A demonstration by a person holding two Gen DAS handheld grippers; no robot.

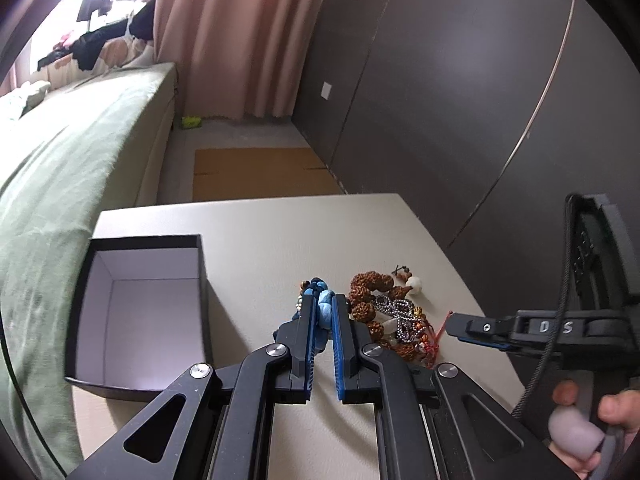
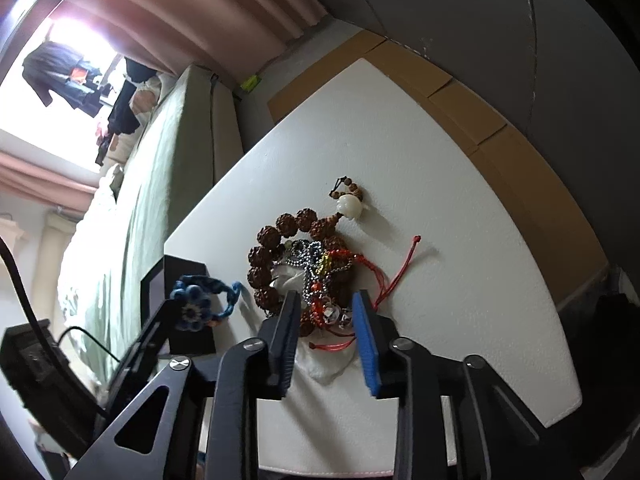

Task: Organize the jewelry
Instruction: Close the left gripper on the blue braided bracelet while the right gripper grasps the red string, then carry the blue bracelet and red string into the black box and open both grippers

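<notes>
Left hand-held gripper [image 1: 323,312] is pinching the blue braided bracelet [image 1: 323,306] at lower centre; the open box [image 1: 140,308] is lying lower left. Right hand-held gripper [image 2: 326,308] is hovering half-open over the jewelry pile [image 2: 308,268].

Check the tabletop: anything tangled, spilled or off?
Yes. The remaining jewelry lies in one tangled heap on the table: brown bead bracelet, silver ball chain and red cords overlap, one red cord straggling out sideways. The box is empty. The left gripper is shut on the blue woven bracelet; the right gripper is open.
</notes>
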